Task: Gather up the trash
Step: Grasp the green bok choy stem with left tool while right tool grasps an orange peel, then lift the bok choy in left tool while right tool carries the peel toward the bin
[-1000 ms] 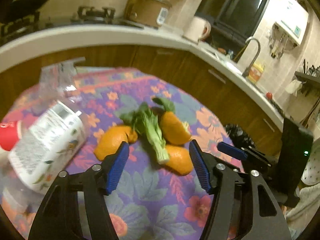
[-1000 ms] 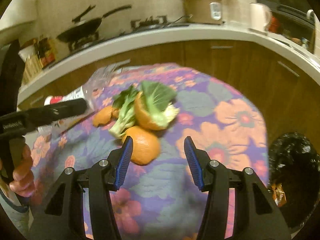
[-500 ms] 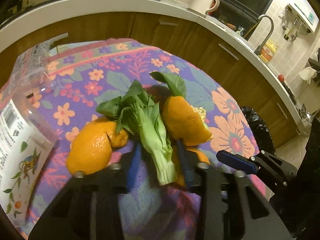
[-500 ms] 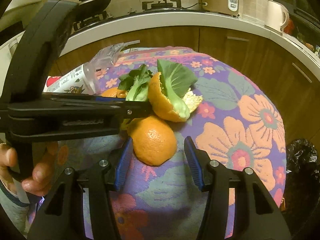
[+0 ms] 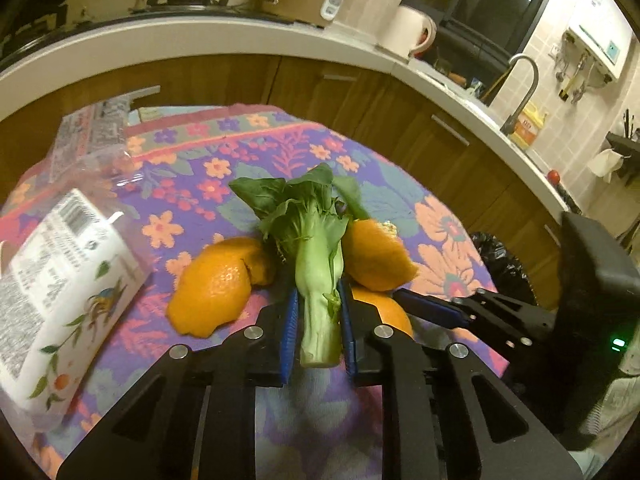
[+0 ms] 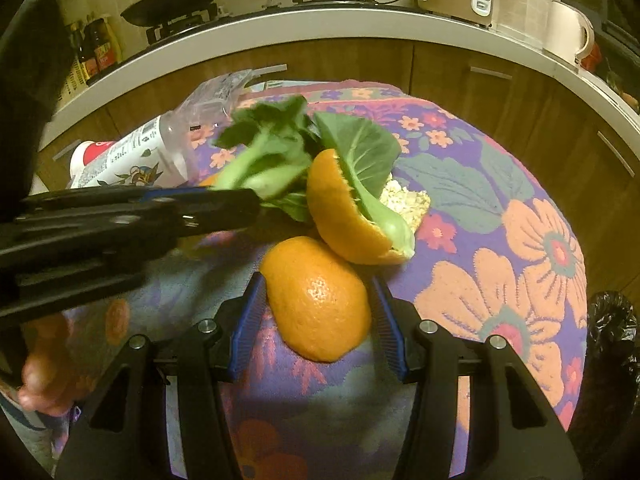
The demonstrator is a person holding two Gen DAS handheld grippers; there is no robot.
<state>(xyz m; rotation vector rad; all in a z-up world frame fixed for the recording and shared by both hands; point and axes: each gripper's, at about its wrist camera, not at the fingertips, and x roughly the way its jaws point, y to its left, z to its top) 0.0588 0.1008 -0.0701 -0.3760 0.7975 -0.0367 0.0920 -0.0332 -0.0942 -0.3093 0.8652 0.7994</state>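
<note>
My left gripper (image 5: 318, 328) is shut on the pale stalk of a bok choy piece (image 5: 316, 264), which is lifted a little off the floral tablecloth (image 5: 200, 168). It also shows in the right wrist view (image 6: 264, 152), held by the left gripper (image 6: 224, 204). Orange peels lie around it: one on the left (image 5: 216, 284), one on the right (image 5: 376, 256). My right gripper (image 6: 318, 320) is open, its blue pads on either side of an orange peel (image 6: 320, 304). A second peel (image 6: 344, 216) holds a green leaf (image 6: 360, 152).
A white plastic bottle with a red cap (image 6: 116, 156) lies at the left, also in the left wrist view (image 5: 60, 288), beside a clear wrapper (image 5: 92, 136). A black trash bag (image 6: 612, 328) sits off the table's right edge. Wooden cabinets and a counter (image 5: 240, 40) curve behind.
My left gripper closed on the bok choy stalk and raised it. My right gripper moved forward so its pads flank the front orange peel.
</note>
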